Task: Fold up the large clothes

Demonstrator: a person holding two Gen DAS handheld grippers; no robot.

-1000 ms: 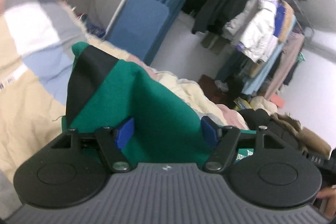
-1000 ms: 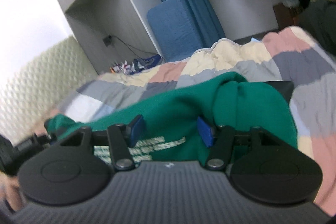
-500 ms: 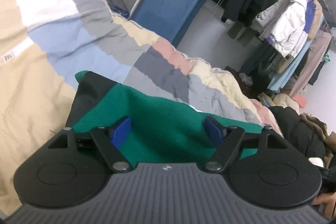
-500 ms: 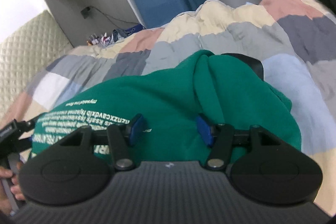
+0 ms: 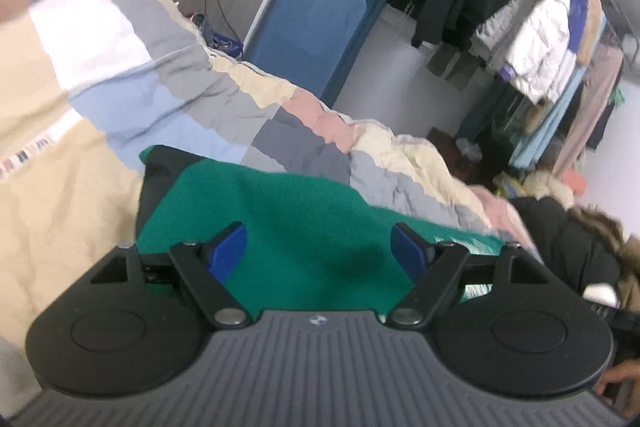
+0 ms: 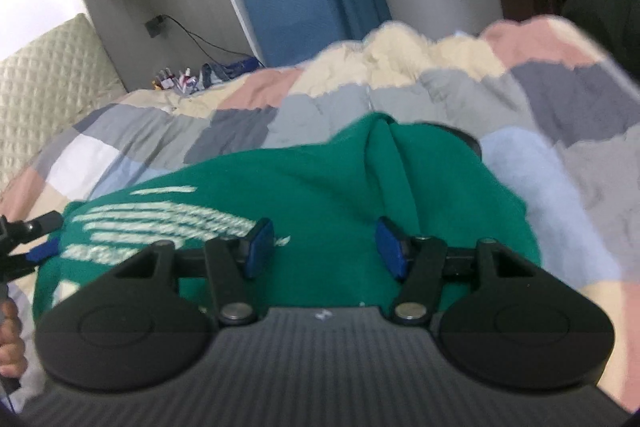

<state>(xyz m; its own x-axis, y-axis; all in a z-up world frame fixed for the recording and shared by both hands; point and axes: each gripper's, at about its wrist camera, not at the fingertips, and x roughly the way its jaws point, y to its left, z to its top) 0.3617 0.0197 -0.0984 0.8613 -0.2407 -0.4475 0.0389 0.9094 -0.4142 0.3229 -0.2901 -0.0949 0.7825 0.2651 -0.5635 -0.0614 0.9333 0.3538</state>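
Observation:
A green sweatshirt [image 5: 288,223] with black trim and pale printed lettering [image 6: 160,223] lies on a patchwork quilt. In the left wrist view my left gripper [image 5: 318,251] is open just above the green cloth, with nothing between its blue pads. In the right wrist view my right gripper [image 6: 325,245] is open above the other end of the sweatshirt [image 6: 340,187], where a raised fold runs up to a black part. The left gripper's tip shows at the far left edge of the right wrist view [image 6: 38,239].
The quilt [image 5: 132,79] covers a bed with a padded headboard [image 6: 44,67]. A blue board [image 5: 308,27] leans on the wall by blue curtains. A rack of hanging clothes [image 5: 540,39] stands at the right, above a pile of dark coats [image 5: 568,239].
The sweatshirt has gone from held up in a raised bunch to lying lower and flatter on the quilt. Both grippers stay open and have drawn back slightly.

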